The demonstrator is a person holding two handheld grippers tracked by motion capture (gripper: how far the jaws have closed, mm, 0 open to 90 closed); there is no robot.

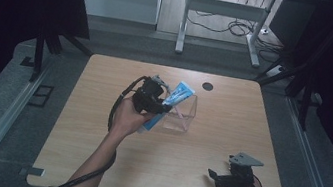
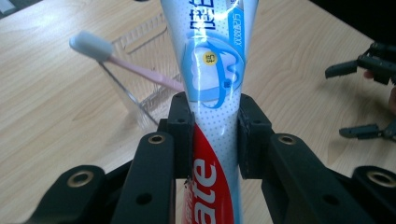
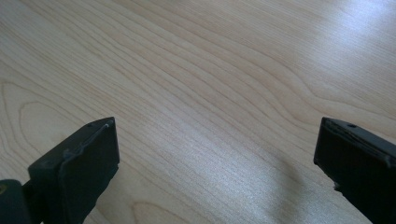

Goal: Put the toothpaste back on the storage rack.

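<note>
The toothpaste tube is clamped between the pads of the left gripper, raised just beside the clear box. In the left gripper view, a pink toothbrush leans inside that box. The right gripper, well apart from the box, has wide, empty jaws over the wooden table.

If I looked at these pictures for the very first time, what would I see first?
The big toothpaste tube, squeezed between the left gripper jaws, held over the middle of the wooden table. Just behind it stands a clear box with a pink toothbrush leaning in it. The right gripper waits open near the table's front right.
</note>
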